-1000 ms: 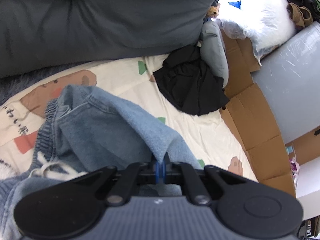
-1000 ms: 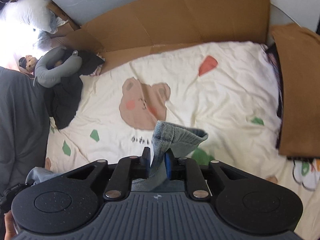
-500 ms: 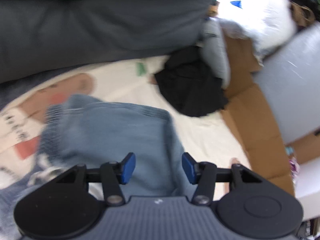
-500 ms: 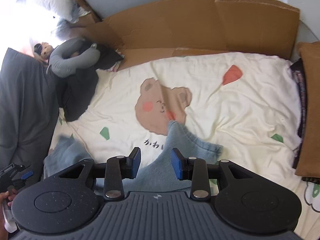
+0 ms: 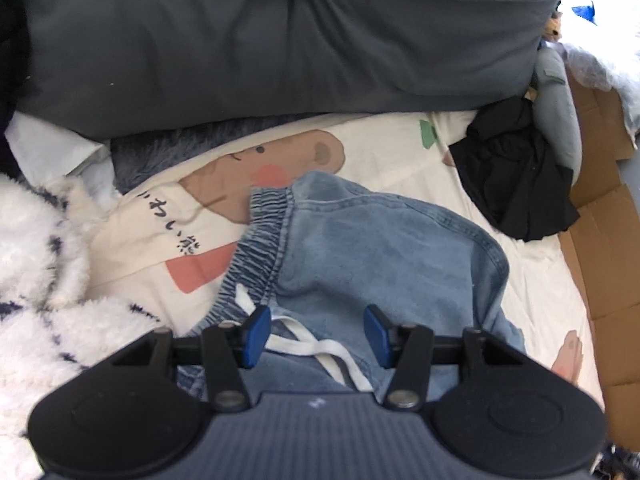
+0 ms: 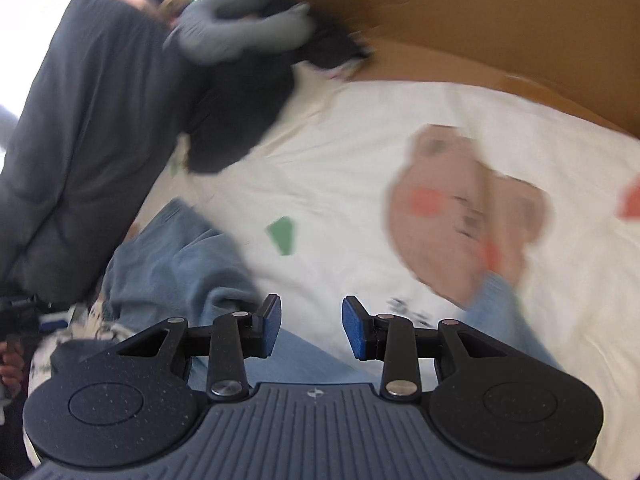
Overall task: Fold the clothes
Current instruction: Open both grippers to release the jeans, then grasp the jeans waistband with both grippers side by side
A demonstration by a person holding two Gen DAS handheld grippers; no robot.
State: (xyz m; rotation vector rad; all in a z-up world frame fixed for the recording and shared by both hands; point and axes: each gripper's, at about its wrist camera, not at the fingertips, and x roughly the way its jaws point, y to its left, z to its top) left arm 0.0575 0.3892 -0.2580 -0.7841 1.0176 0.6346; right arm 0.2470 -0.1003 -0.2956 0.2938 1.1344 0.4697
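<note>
Dark grey duvet (image 5: 280, 40) bunched along the far side of the bed, seen also at the left edge of the right wrist view. Below it, cream bed sheet (image 5: 400, 160) printed with brown bear faces, green and red shapes and small dark lettering; it covers most of the bed. Brown cardboard (image 6: 500, 20) stands along the far edge of the sheet. Light blue denim trousers (image 5: 380, 248) lie crumpled on the sheet near the duvet side, elastic waistband (image 5: 264, 236) turned toward the bear print, white drawstring (image 5: 316, 346) trailing across the fabric. In the right wrist view the same denim spreads from lower left under the gripper, with a further piece of blue cloth at lower right; that view is motion-blurred. White fluffy blanket with dark stripes (image 5: 40, 272) at the left of the left wrist view. Black garment (image 5: 516, 176) heaped on the sheet beside the cardboard, a grey neck pillow (image 5: 556, 120) touching it. Left gripper (image 5: 316, 334) hangs over the denim, jaws about half apart, drawstring between them but pads not pressing on it. Right gripper (image 6: 311, 330) jaws part open, nothing clamped, sheet and denim edge below.
</note>
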